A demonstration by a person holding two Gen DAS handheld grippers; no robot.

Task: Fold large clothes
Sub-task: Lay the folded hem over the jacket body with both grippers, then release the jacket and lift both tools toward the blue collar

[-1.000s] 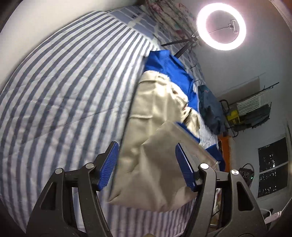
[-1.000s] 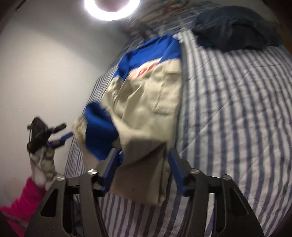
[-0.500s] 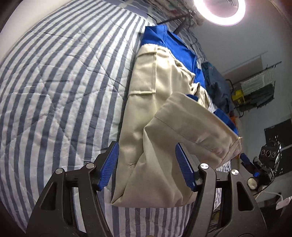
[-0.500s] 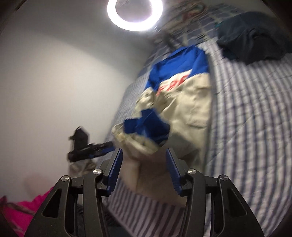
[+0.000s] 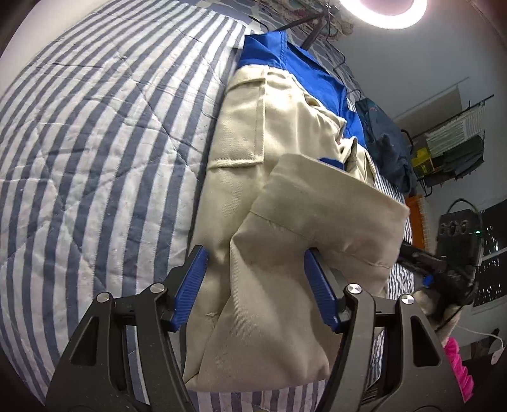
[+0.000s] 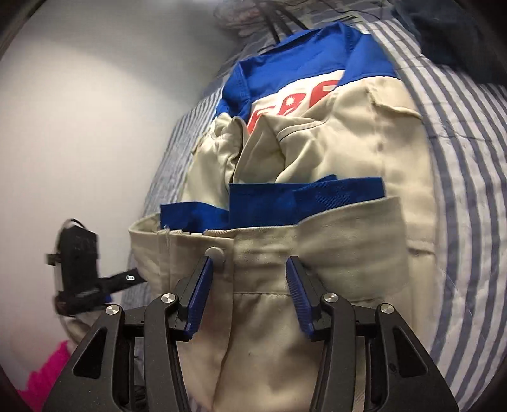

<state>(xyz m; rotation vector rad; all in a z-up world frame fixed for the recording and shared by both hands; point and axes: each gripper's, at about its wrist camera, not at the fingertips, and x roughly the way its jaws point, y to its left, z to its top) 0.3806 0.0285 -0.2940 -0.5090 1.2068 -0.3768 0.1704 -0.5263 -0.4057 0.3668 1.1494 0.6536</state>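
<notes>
A beige and blue work jacket [image 5: 269, 177] lies lengthwise on the striped bed [image 5: 95, 142], its bottom hem folded up over its body. My left gripper [image 5: 256, 285] stands open with the beige hem fabric between its blue pads. In the right wrist view the jacket [image 6: 332, 152] shows red lettering, a blue collar and blue cuffs tucked at the fold. My right gripper [image 6: 247, 288] is open over the folded hem, next to a snap button [image 6: 214, 255]. Each gripper shows in the other's view, the right one [image 5: 443, 263] and the left one [image 6: 82, 269].
A dark blue garment [image 5: 386, 149] lies on the bed beyond the jacket, also in the right wrist view [image 6: 459, 41]. A ring light [image 5: 393, 12] stands at the bed's head. A wire rack [image 5: 453, 149] stands against the far wall. A white wall [image 6: 95, 111] lies left.
The lower part of the jacket has been lifted and folded up over its body. Both grippers have moved in closer over the folded hem.
</notes>
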